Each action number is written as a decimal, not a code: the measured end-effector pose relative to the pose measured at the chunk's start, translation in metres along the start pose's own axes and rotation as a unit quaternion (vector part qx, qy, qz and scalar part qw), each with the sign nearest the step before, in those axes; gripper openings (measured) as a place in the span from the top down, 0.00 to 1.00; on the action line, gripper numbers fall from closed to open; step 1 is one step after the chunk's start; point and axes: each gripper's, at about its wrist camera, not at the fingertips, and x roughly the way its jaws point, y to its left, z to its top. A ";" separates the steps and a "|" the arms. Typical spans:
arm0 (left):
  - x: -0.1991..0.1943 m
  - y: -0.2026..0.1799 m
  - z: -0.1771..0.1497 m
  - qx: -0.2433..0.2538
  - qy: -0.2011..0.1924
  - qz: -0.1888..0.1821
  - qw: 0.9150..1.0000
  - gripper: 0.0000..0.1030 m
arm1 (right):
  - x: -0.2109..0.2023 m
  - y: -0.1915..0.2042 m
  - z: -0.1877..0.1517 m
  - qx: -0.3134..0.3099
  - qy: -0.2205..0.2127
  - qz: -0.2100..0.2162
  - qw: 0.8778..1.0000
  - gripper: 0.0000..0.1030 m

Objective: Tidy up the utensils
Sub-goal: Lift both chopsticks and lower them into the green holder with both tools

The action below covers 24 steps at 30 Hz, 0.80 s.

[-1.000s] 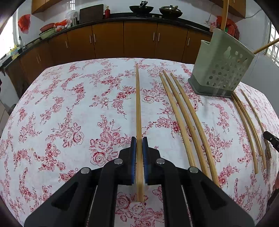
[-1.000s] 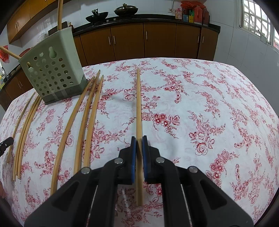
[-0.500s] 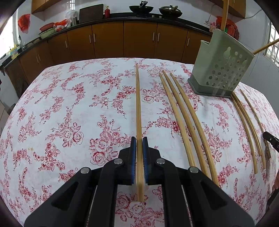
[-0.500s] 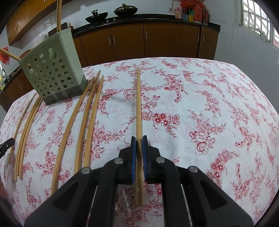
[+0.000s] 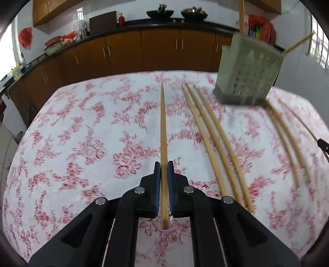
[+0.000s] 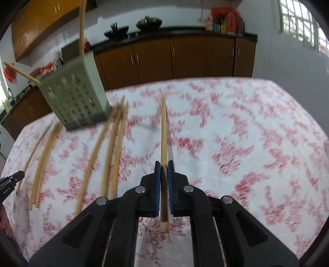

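Green perforated holder (image 5: pixel 246 71) upright on the flowered tablecloth (image 5: pixel 82 133), two chopsticks (image 5: pixel 241 16) standing out of its top, one straight up, one leaning outward. On the cloth, three loose chopsticks (image 5: pixel 213 143) side by side beside the holder, further ones (image 5: pixel 285 139) on its other side, too blurred for a count. Left gripper (image 5: pixel 161 166) clamped on one chopstick (image 5: pixel 162 123); right gripper (image 6: pixel 162 166) clamped on another chopstick (image 6: pixel 163 131), both tips pointing forward over the cloth.
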 end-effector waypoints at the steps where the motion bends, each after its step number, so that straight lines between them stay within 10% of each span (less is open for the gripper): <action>1: -0.006 0.002 0.002 -0.005 -0.007 -0.005 1.000 0.93 | -0.006 0.000 0.003 0.000 -0.009 0.001 1.000 0.92; 11: -0.080 0.010 0.041 -0.030 -0.116 -0.036 0.992 0.93 | -0.056 -0.002 0.036 0.004 -0.092 0.013 0.996 0.92; 24: -0.102 0.009 0.061 -0.036 -0.156 -0.035 0.986 0.93 | -0.079 -0.002 0.056 0.009 -0.138 0.020 0.990 0.92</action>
